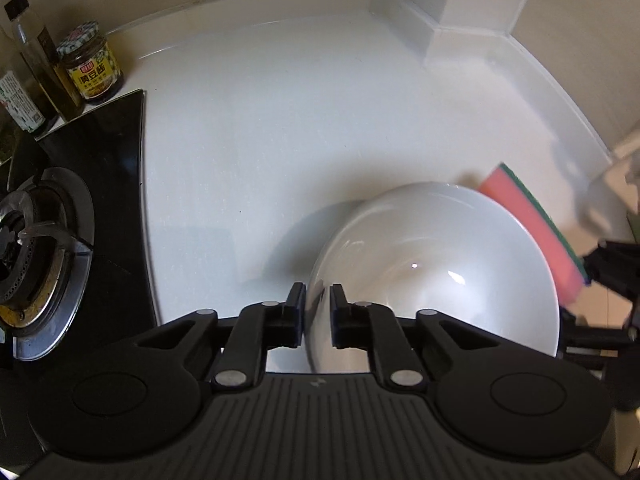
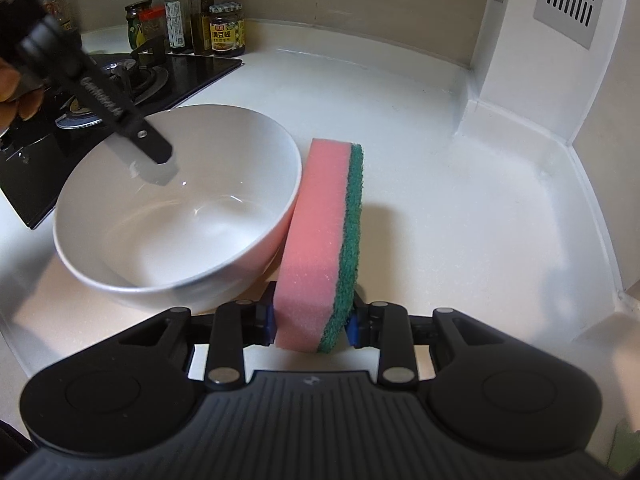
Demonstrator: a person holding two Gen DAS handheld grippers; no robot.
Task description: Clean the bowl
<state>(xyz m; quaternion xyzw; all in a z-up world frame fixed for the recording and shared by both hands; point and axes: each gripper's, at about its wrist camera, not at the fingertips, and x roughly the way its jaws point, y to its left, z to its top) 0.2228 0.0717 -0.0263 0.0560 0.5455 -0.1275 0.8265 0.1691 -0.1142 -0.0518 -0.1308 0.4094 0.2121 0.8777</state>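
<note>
Two grippers are working: my left gripper (image 1: pixel 318 312) pinches the near rim of the white bowl (image 2: pixel 176 208) on the counter (image 2: pixel 460 208). My right gripper (image 2: pixel 314 326) clamps a pink-and-green sponge (image 2: pixel 320 240), long axis pointing forward, just right of the bowl, outside it. I judge the sponge must travel left.

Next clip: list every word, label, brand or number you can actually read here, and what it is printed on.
"豆豉" (partly legible, first character unclear): yellow label of the checked-lid jar, beside the stove.
White lettering on the left gripper arm: blurred, unreadable.
Small white logo mark on each gripper body: a symbol, not text.
Labels on the oil bottle, clear bottle and red-lid jar: too small to read.
Bowl and sponge: no text.
</note>
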